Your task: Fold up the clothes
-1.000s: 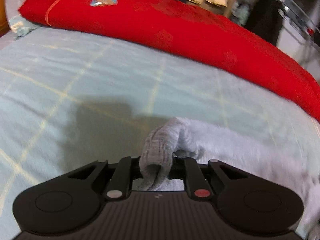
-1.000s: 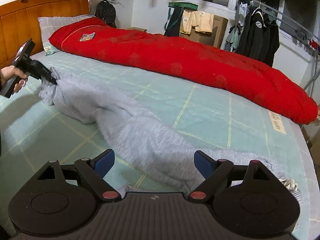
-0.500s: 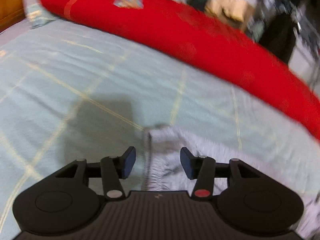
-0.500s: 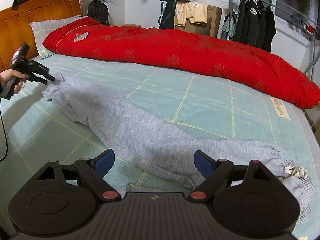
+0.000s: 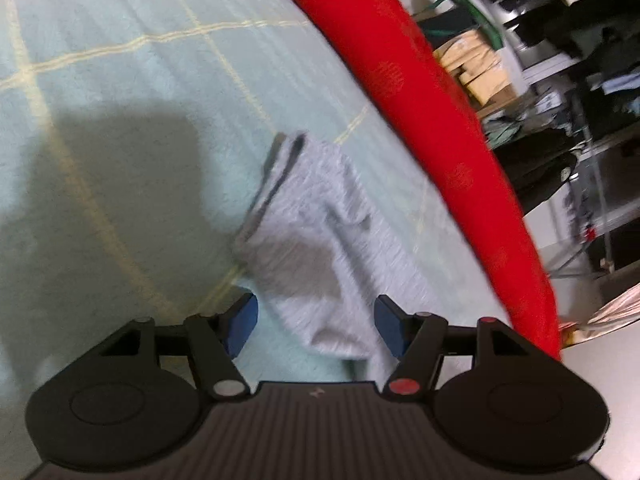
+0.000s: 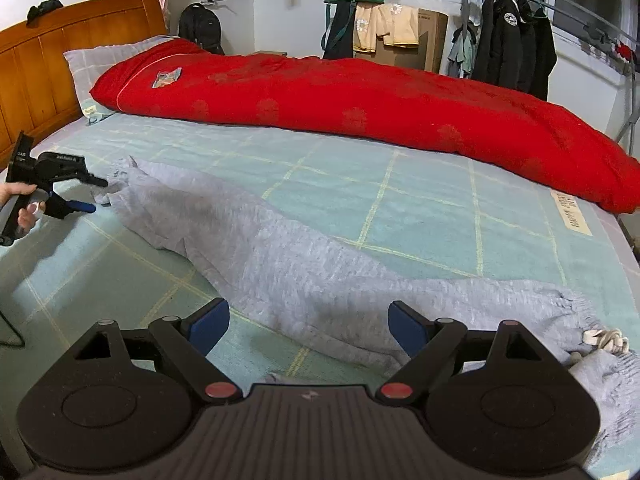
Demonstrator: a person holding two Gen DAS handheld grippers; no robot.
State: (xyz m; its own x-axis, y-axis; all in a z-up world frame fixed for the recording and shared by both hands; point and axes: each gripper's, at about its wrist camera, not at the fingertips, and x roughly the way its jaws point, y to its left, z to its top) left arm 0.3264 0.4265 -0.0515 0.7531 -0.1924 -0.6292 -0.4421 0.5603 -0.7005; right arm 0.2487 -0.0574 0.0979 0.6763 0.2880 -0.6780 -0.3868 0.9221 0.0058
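A long grey knitted garment (image 6: 288,264) lies stretched across the pale green checked bedspread (image 6: 432,216), a white drawstring (image 6: 604,340) at its near right end. Its cuffed far end (image 5: 312,216) lies flat on the bed in the left wrist view. My left gripper (image 5: 316,320) hovers just before that end, its jaws opening, and the blue pads do not press the cloth. From the right wrist view the left gripper (image 6: 94,196) shows at the far left, held by a hand (image 6: 20,208). My right gripper (image 6: 308,324) stands wide open above the garment's near part, holding nothing.
A red quilt (image 6: 360,108) lies along the far side of the bed, a pillow (image 6: 88,64) and a wooden headboard (image 6: 48,68) at the left. Behind stand a clothes rack with dark jackets (image 6: 516,52), cardboard boxes and a backpack (image 6: 200,28).
My left gripper let go of the garment's cuffed end, which dropped flat on the bed. The gripper sank, rolled and its jaws spread. The right gripper stayed put, open.
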